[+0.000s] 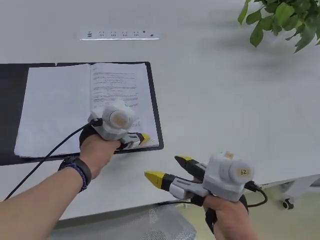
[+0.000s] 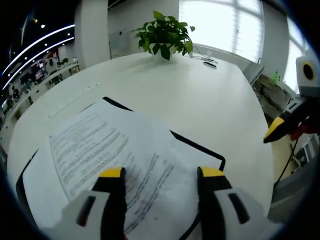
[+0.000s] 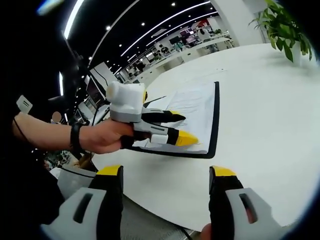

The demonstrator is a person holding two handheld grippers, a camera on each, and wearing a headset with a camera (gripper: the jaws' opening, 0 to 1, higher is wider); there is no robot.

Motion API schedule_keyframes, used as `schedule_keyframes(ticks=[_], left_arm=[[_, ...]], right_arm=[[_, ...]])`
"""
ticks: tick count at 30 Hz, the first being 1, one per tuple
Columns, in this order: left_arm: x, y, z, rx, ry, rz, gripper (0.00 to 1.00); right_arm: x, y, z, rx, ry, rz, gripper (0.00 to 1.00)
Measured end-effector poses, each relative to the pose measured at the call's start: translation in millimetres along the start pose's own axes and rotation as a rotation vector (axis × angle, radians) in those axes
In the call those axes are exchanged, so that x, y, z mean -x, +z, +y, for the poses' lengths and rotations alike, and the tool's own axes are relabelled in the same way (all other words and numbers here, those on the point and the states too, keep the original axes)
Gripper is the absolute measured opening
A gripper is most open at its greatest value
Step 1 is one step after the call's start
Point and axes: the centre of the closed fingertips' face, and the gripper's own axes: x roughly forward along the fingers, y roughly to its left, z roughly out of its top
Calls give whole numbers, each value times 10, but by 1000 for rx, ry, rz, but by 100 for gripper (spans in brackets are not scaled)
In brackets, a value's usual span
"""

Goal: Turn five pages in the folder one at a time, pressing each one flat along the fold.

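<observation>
Head view: folder (image 1: pixel 10 85) is seen lying open and flat on the white table (image 1: pixel 225 100), left of centre, with its black cover showing around the sheets. A blank page (image 1: pixel 55 105) is laid on its left side, a printed page (image 1: pixel 122 82) on its right. Left gripper (image 1: pixel 139 140) is held over the printed page's lower right corner, jaws spread apart, nothing pinched between them; contact with the paper cannot be told. Right gripper (image 1: pixel 168 167) is held off the folder, near the table's front edge, jaws likewise apart and empty, tips pointed toward the left gripper. A dark wristband (image 1: pixel 77 170) is worn on the left wrist. A power strip (image 1: pixel 120 35) is set beyond the folder. A plant (image 1: pixel 282 20) is placed at the far right.
</observation>
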Motion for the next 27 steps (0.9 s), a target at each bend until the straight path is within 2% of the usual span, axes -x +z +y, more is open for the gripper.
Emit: schedule_keyframes(ticks=[5, 9, 13, 23, 27], left_arm=[[9, -11, 20, 26, -10, -11, 54], [28, -15, 31, 52, -15, -18, 52], [62, -21, 9, 61, -20, -20, 51], [104, -43, 60, 114, -15, -41, 42], [122, -56, 32, 125, -15, -43, 43]], right_arm=[[-91, 150, -55, 12, 6, -16, 67], [-200, 314, -120, 5, 13, -48, 65], [-332, 432, -253, 17, 5, -52, 63], [-717, 722, -462, -72, 40, -109, 59], [-916, 747, -503, -88, 59, -92, 59]])
